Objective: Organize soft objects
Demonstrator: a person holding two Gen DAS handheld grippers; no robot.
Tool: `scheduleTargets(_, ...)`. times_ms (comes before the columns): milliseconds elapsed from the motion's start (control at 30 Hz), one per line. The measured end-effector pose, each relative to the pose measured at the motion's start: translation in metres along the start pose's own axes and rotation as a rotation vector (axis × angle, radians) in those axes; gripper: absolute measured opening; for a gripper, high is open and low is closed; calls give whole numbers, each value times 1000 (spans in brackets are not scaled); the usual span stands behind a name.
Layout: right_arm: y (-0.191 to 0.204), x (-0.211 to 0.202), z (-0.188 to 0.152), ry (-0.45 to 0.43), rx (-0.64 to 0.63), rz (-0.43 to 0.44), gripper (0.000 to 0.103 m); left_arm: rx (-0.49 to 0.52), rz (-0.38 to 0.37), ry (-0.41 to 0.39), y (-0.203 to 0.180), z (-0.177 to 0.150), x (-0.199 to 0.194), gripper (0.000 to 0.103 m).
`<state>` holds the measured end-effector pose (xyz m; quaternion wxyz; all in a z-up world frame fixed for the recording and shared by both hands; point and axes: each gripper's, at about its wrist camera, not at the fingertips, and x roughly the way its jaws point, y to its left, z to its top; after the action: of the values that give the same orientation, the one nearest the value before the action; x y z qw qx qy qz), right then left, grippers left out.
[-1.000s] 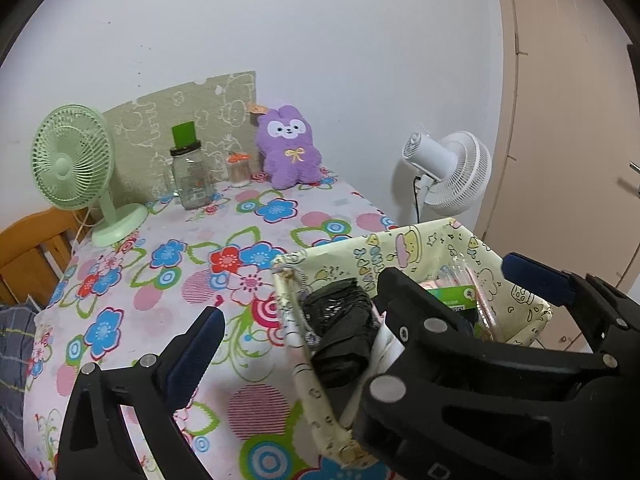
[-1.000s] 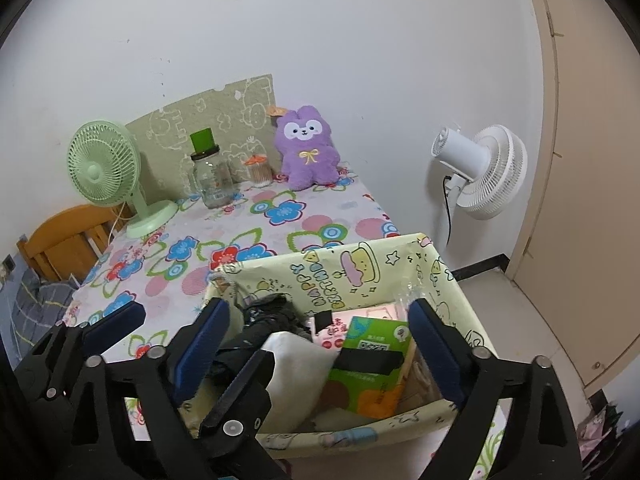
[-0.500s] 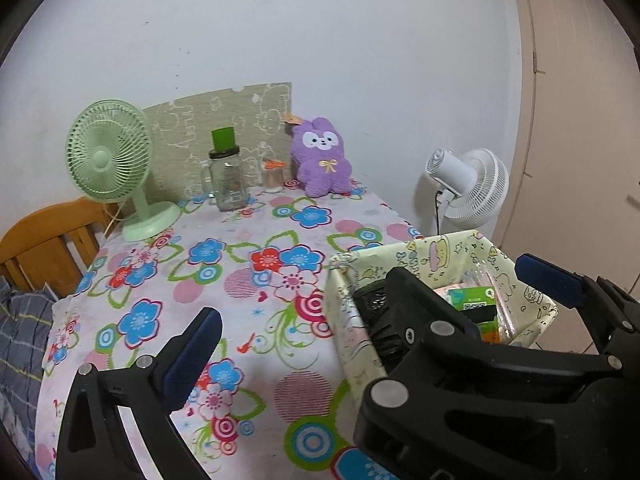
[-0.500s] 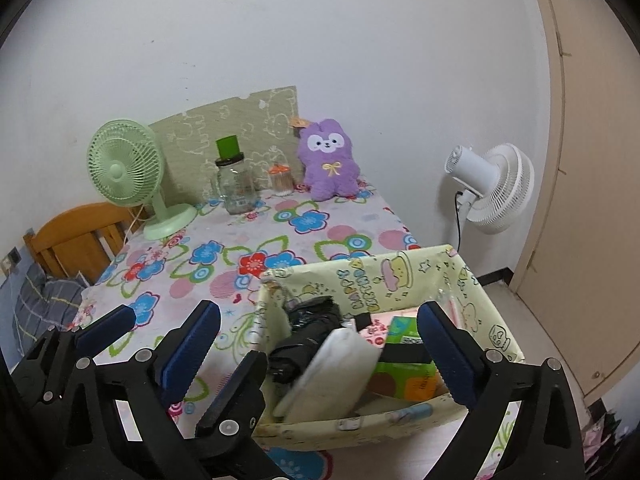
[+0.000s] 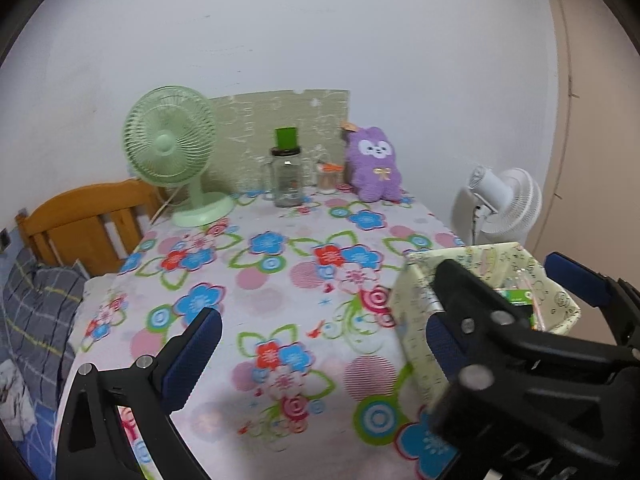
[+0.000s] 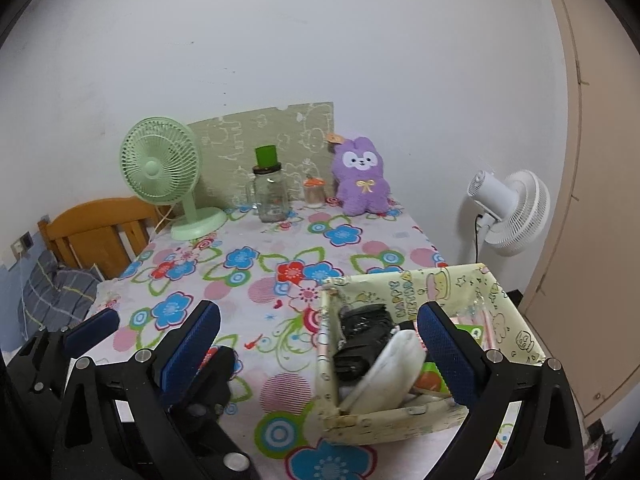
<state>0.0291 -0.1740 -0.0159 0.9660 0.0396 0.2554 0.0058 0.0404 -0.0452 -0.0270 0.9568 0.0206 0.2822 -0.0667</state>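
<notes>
A purple plush toy (image 5: 374, 170) (image 6: 362, 178) sits upright at the back of the flowered table, against the wall. A pale yellow fabric basket (image 6: 440, 284) (image 5: 412, 300) stands at the table's front right corner. It holds a black bundle (image 6: 360, 340), a white soft pad (image 6: 392, 368) and a green pack (image 6: 468, 330). My left gripper (image 5: 318, 350) hangs open and empty over the tablecloth, left of the basket. My right gripper (image 6: 318, 346) is open and empty too, with its right finger in front of the basket.
A green desk fan (image 5: 170, 148), a glass jar with a green lid (image 5: 286, 178) and a small jar (image 5: 328, 178) stand along the back. A white fan (image 6: 508, 212) is on the floor to the right. A wooden headboard (image 5: 84, 220) and plaid bedding lie to the left.
Both grippers have drawn back from the basket and shifted left, so the basket now lies lower right in both views. Both stayed open, and no object on the table moved.
</notes>
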Motion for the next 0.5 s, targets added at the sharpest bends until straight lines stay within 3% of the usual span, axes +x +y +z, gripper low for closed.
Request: scheduleTargets(500,21,-29,0,-47,-22,26,100,-60,94,-80,47,-9,-44,103)
